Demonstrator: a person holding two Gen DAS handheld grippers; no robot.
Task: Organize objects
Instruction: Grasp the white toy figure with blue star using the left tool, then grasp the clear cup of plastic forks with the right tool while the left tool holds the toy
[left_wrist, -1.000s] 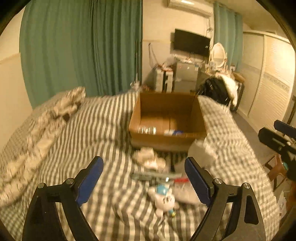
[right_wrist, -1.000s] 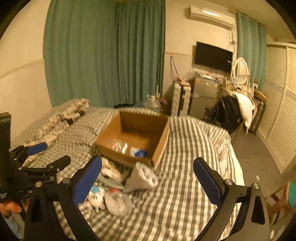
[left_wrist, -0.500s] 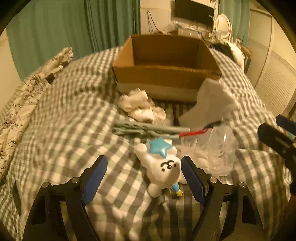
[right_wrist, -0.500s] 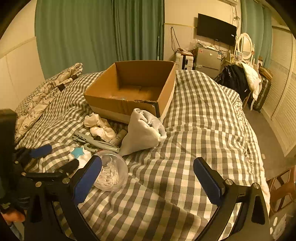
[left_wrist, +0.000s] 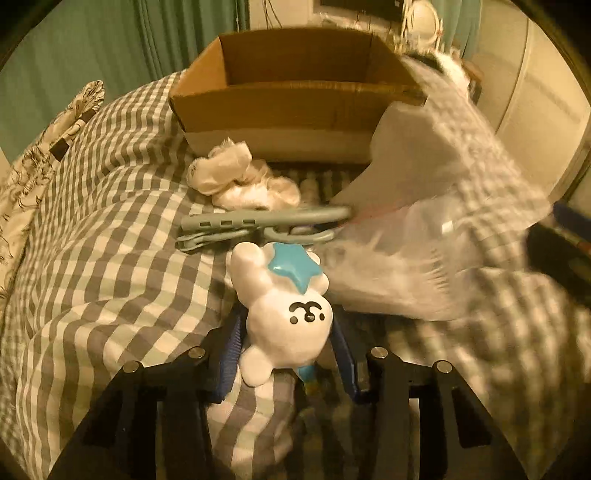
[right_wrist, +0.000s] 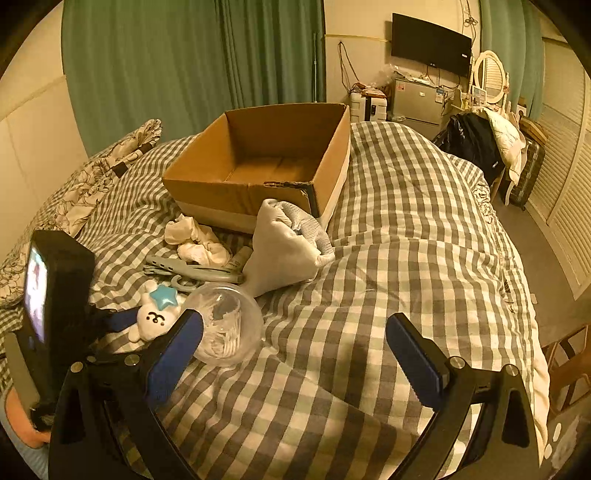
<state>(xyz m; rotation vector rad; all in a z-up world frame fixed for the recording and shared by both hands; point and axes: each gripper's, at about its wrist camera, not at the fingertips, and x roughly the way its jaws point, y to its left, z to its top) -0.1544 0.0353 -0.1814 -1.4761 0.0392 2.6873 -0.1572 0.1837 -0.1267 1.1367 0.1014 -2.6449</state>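
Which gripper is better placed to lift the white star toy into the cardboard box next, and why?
Left. The left gripper already straddles the white star toy, jaws close on both sides. The right gripper hangs open over bare quilt, beside the cardboard box.

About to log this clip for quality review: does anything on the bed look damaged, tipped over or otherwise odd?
The clear plastic cup lies tipped on its side on the checked blanket. The cardboard box has a torn top edge on its near wall.
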